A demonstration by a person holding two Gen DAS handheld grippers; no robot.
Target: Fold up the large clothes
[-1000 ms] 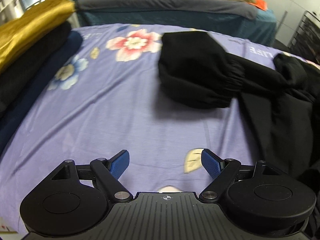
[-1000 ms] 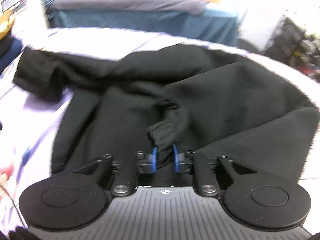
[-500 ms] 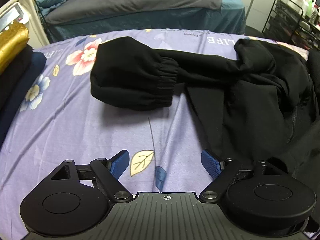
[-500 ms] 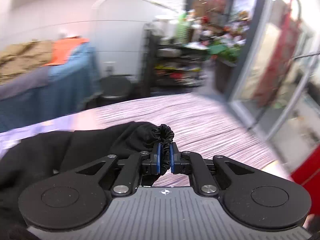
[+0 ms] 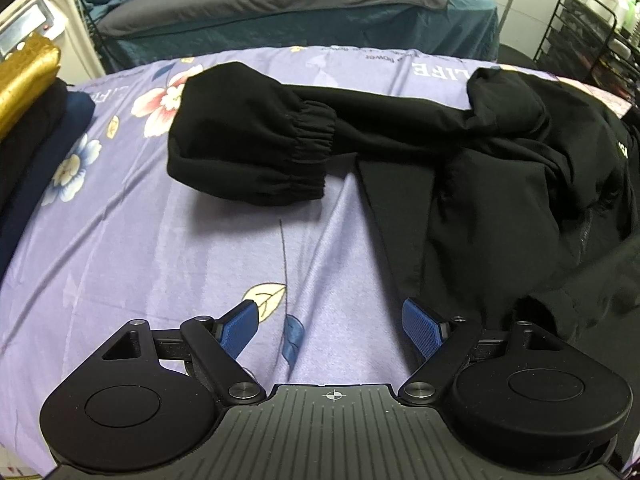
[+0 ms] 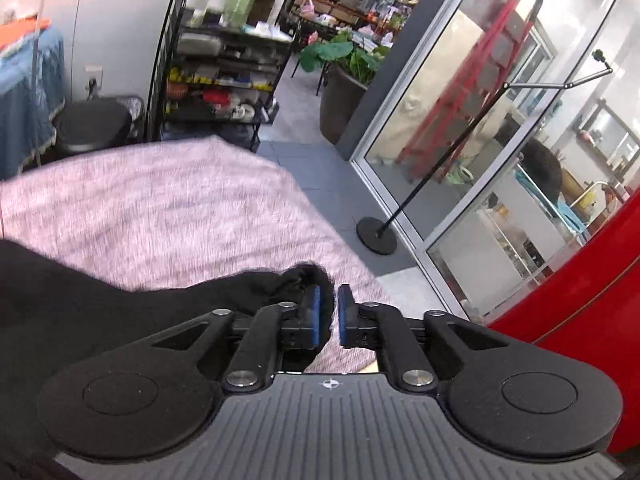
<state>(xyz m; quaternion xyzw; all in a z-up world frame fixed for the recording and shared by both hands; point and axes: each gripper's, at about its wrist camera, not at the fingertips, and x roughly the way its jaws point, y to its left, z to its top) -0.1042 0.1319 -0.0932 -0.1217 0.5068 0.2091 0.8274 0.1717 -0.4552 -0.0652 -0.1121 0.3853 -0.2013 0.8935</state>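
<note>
Bedroom-type room opening onto a shop-like space.
Floral purple bedsheet [image 5: 140,240], second bed [image 5: 280,12] behind; wire rack [image 6: 224,60] with bottles, potted plant [image 6: 348,60], red ladder [image 6: 480,68], glass sliding doors [image 6: 460,128].

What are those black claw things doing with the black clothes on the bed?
A person is folding a black jacket spread on the flowered sheet. The right gripper has a cuff between its jaws, which are opening. The left gripper hangs open and empty over the sheet, beside the jacket's edge.
</note>
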